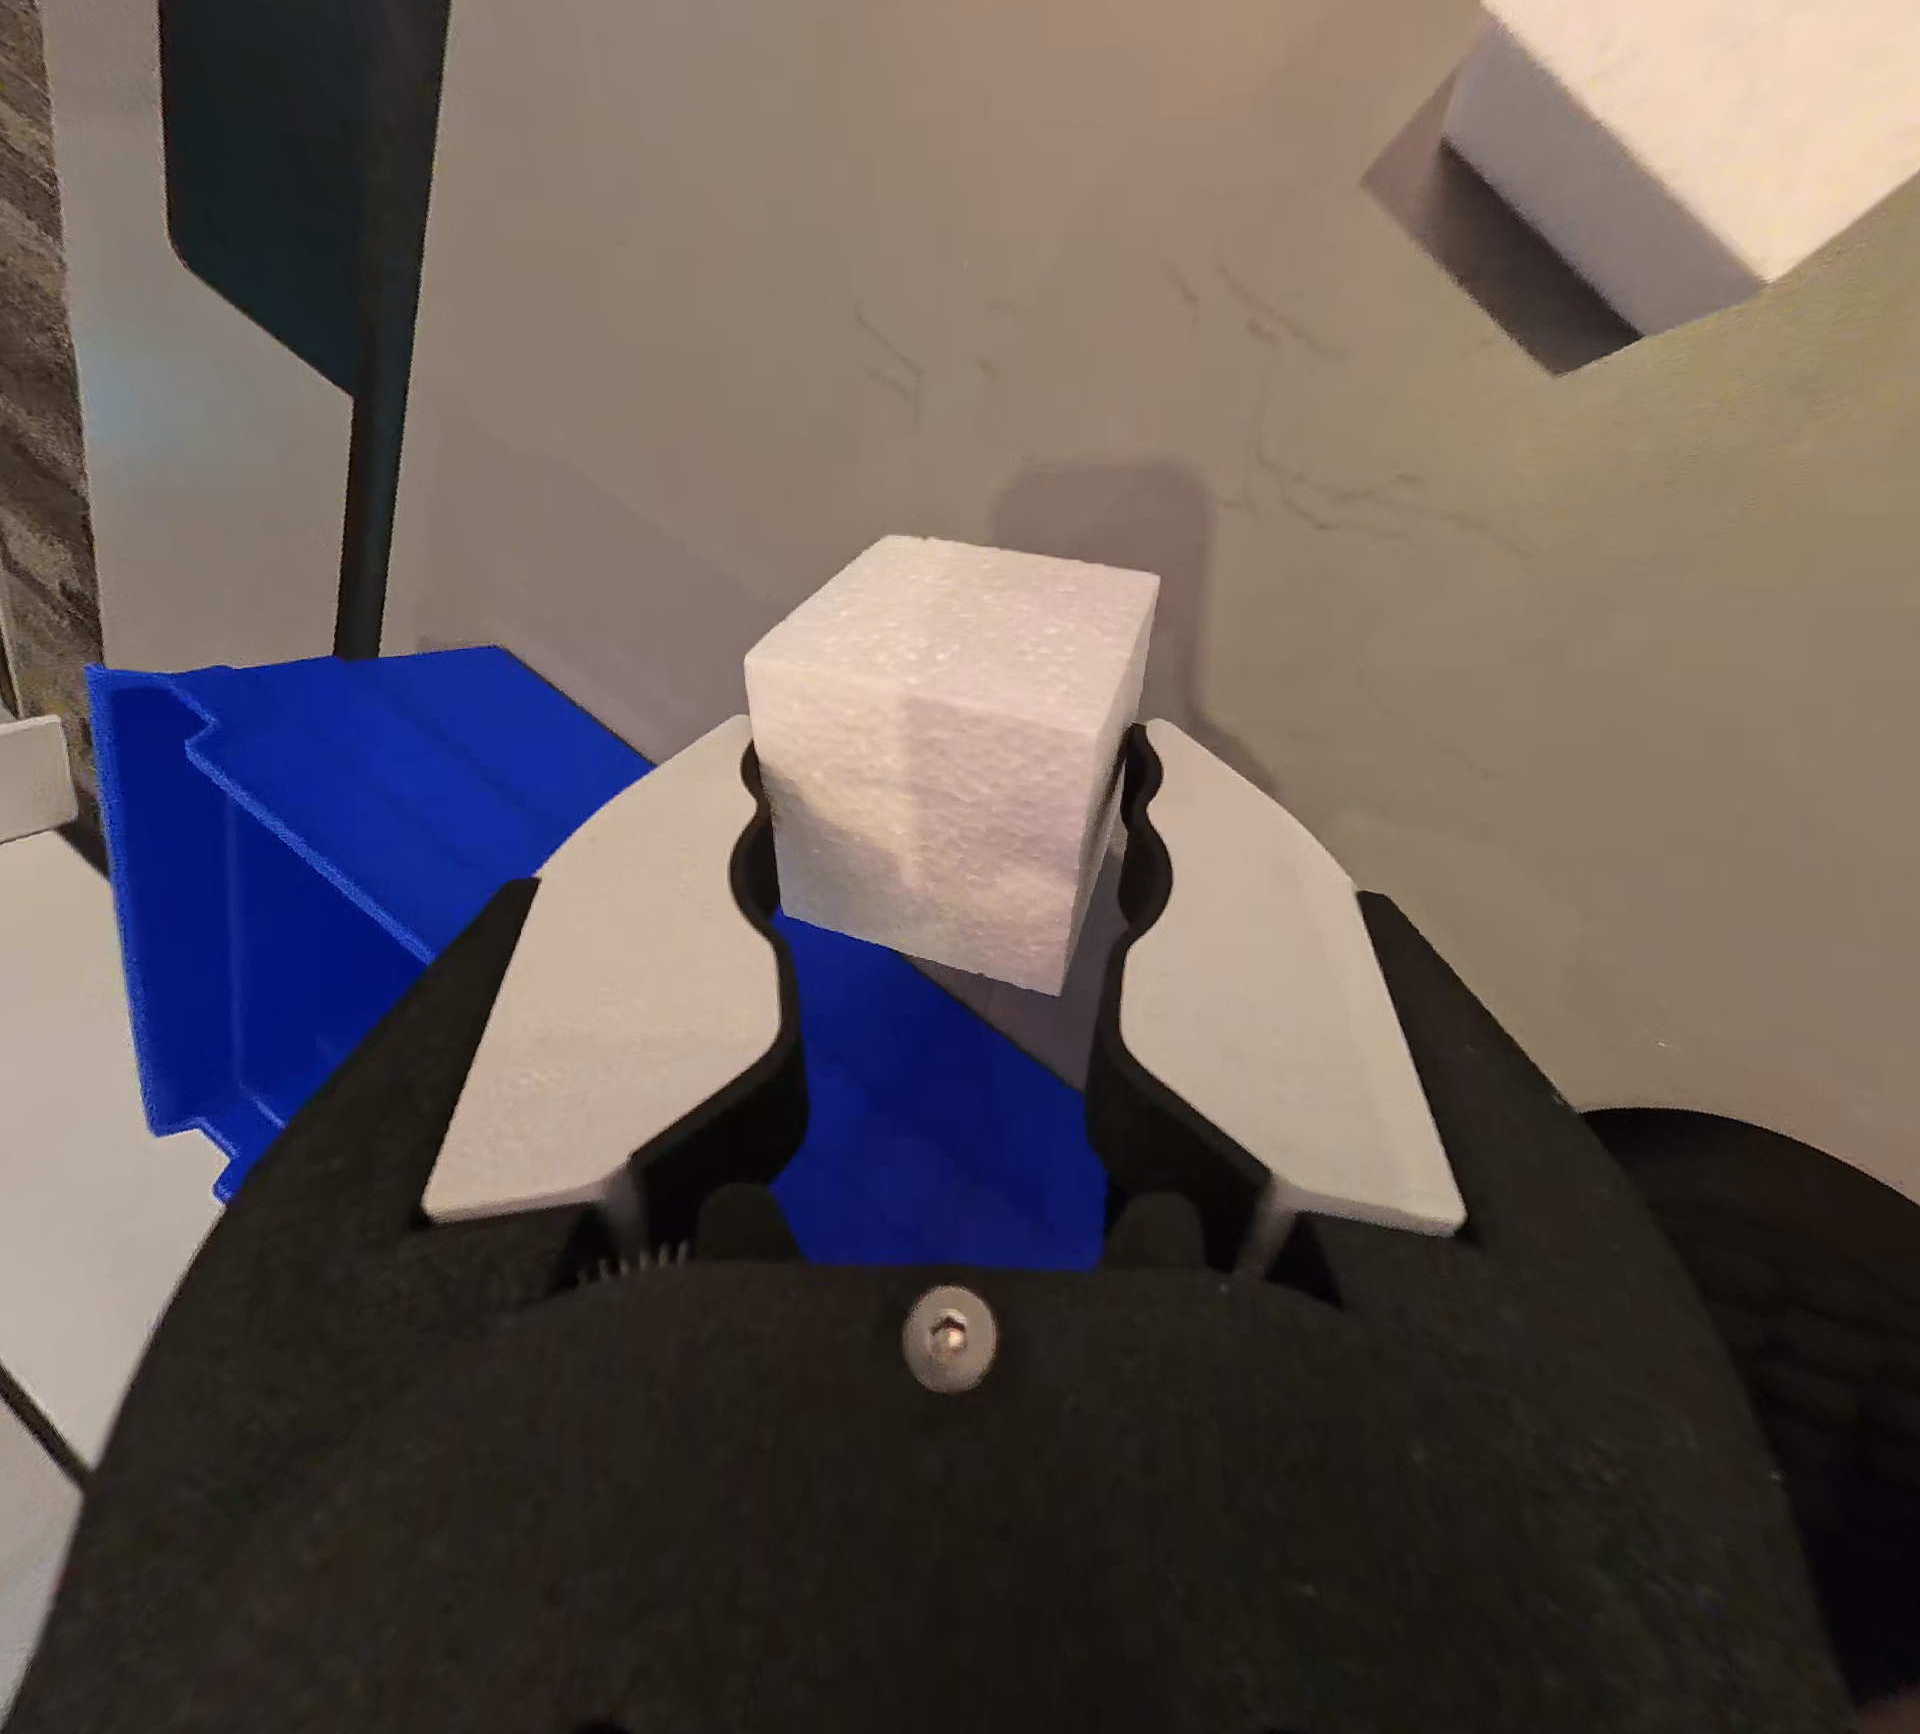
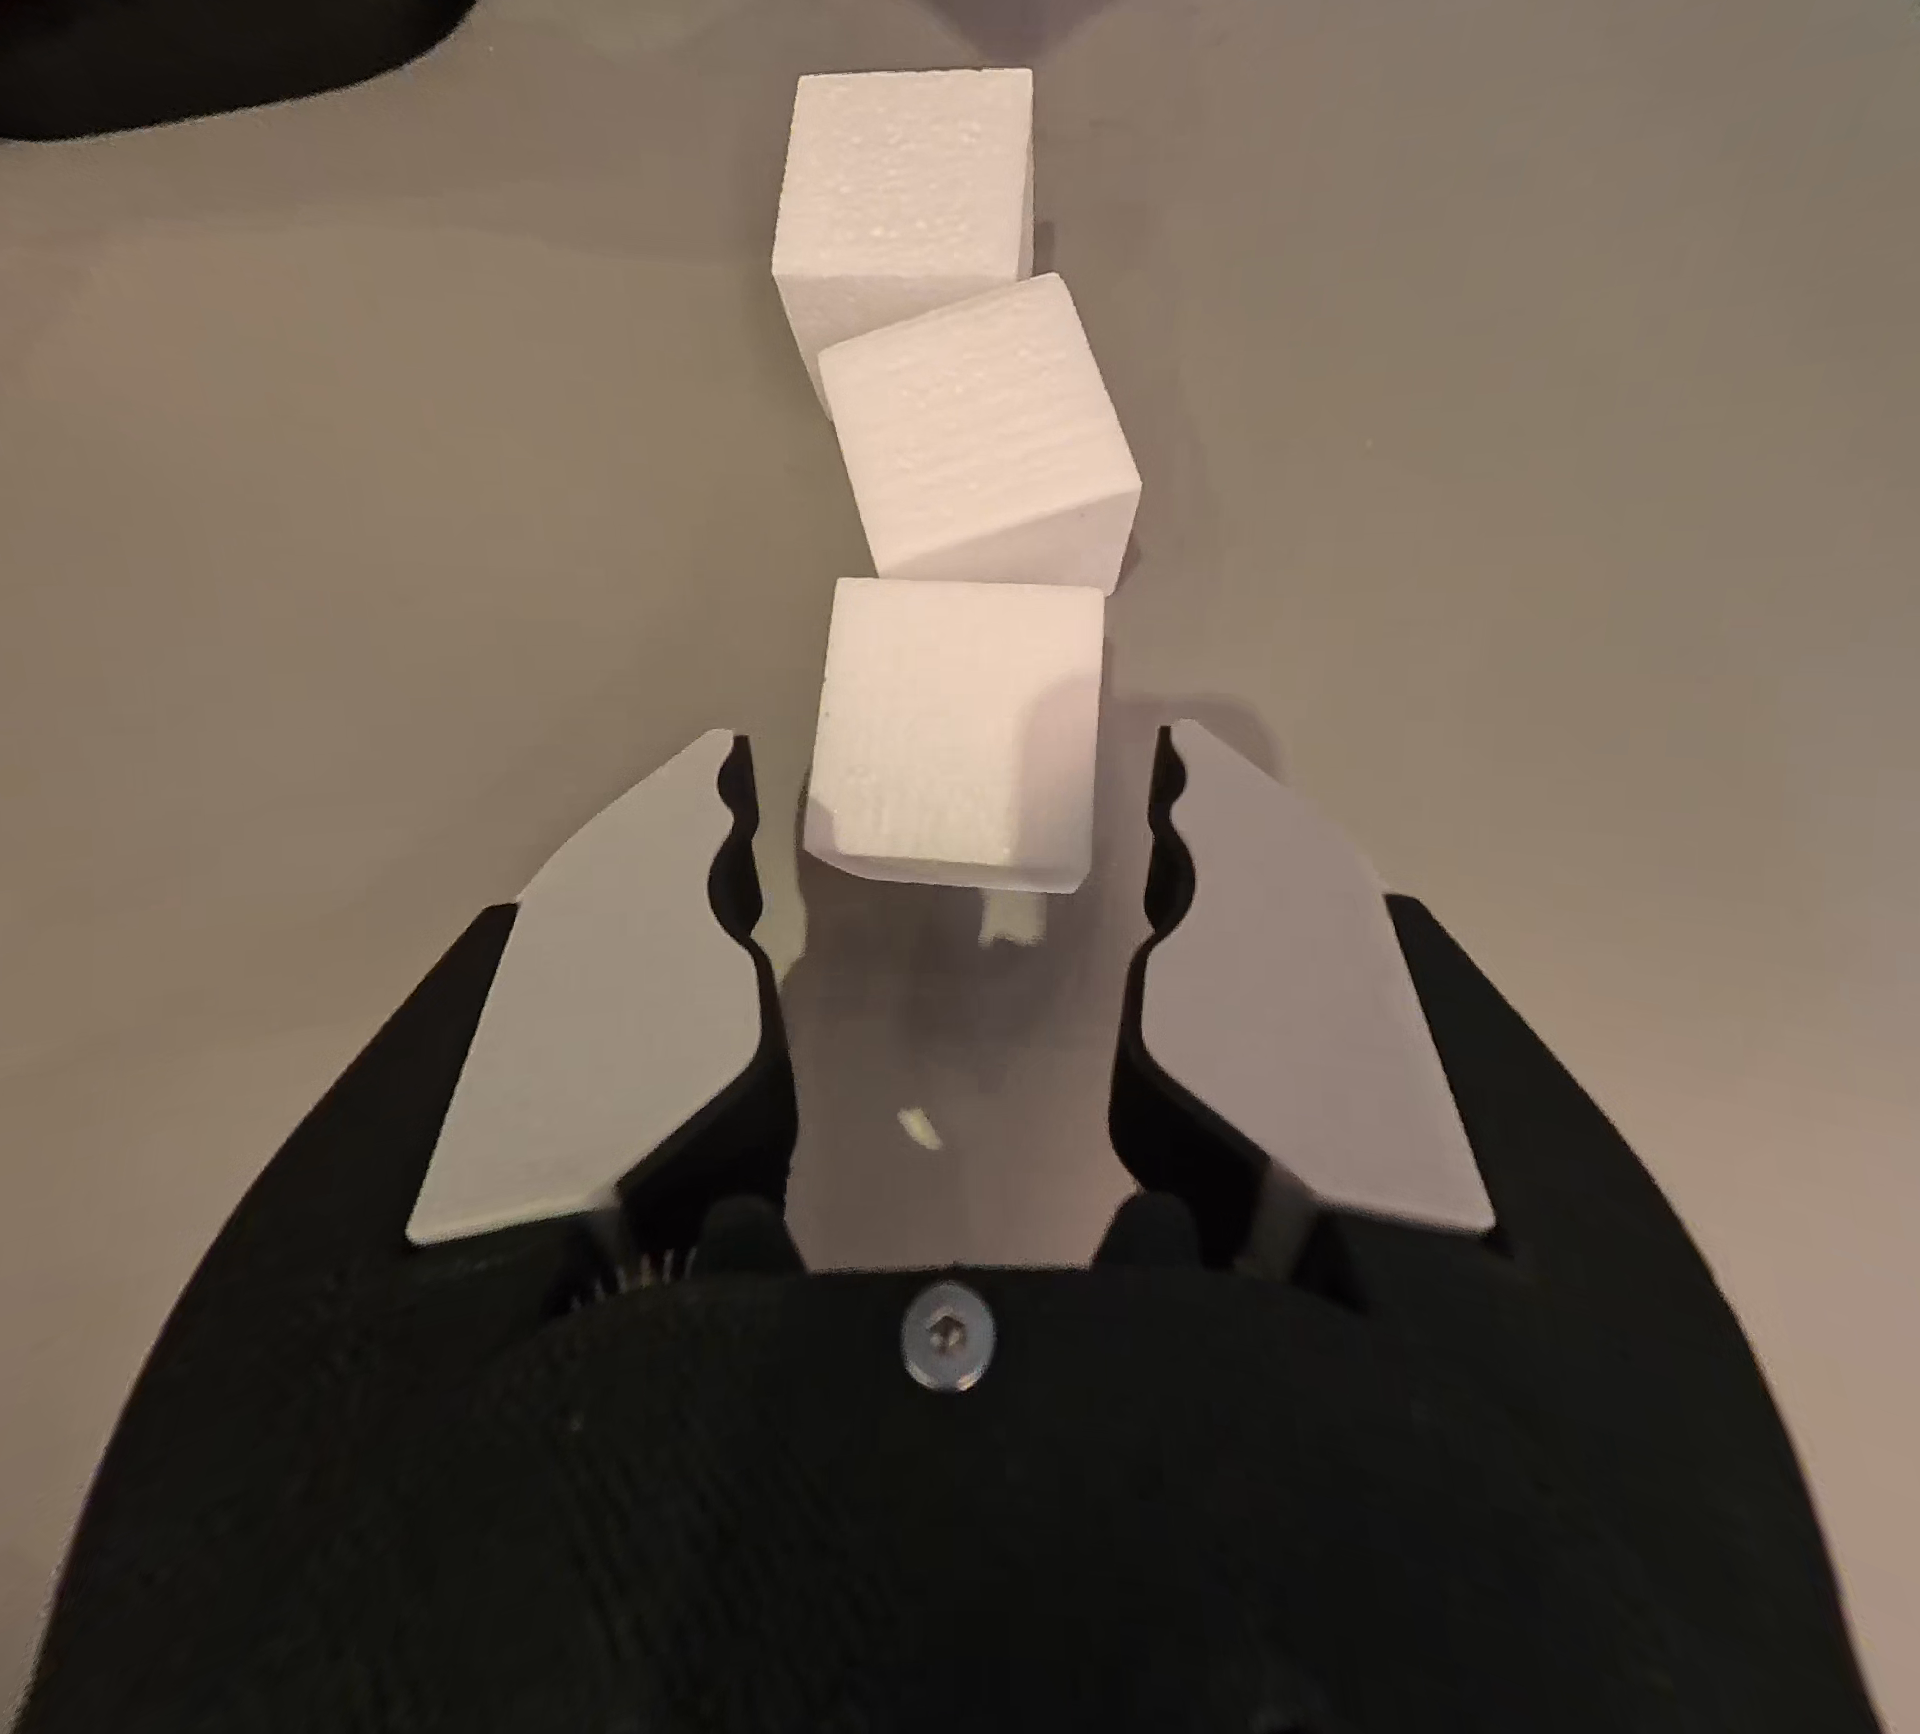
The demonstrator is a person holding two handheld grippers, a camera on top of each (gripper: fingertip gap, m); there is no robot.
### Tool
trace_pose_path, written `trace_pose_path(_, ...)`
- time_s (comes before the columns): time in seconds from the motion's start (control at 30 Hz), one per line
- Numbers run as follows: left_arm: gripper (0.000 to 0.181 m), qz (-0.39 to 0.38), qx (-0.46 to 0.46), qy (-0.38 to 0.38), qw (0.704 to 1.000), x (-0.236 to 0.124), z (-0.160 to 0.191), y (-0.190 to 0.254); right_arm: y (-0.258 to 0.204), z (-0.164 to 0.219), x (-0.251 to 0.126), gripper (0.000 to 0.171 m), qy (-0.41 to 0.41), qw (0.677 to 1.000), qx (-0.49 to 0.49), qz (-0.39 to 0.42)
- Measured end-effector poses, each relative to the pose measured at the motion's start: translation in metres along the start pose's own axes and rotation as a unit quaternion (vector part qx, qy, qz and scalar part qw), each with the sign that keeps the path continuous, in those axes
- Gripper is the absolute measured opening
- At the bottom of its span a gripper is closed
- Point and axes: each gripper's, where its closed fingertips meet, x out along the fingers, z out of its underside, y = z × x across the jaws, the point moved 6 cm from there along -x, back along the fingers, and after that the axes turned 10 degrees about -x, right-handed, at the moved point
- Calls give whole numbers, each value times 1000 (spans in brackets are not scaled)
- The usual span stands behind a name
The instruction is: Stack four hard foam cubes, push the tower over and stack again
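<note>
At centre of the left wrist view, found the left gripper (image 1: 945,739) clamped on one cube (image 1: 935,749), dark pads pressed against its two sides. Saw it lifted clear of the table (image 1: 1351,749), with a blue bin (image 1: 312,853) below and to the lower left. Noted another cube (image 1: 1704,43) at the upper right of that frame, resting on the table and well apart from the held one. Could not tell which of the others it was.

Down the middle of the right wrist view, counted three cubes in a loose line on the table. Placed the near cube (image 2: 956,728) just ahead of the right gripper (image 2: 956,749), the middle cube (image 2: 982,437) above it in the frame and skewed, and the far cube (image 2: 904,198) at upper centre. Found the right gripper's fingers spread wide, gripping nothing, with a gap on either side of the near cube, whose lower end lay between the tips.

Judged the tower down, or not built: no cube seen resting squarely on another — only a crooked row, much as a toppled stack might lie. Took the restack as barely begun, with one cube in hand and none set in place. Left to do, by this reading: choose a base, then set the other three on it one by one, squaring the skewed one first.
</note>
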Motion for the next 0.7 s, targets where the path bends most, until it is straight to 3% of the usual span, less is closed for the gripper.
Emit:
trace_pose_path(0.13,65,1,-1,-2,1000,-1,3,0,-1,1,4,72,-9,1000,2,3)
trace_pose_path(0.27,65,6,-1,2,1000,-1,3,0,0,7,8,57,-34,999,-4,10)
trace_pose_path(0.7,65,25,14,29,999,-9,-6,10,5,11,4,56,-21,1000,11,2)
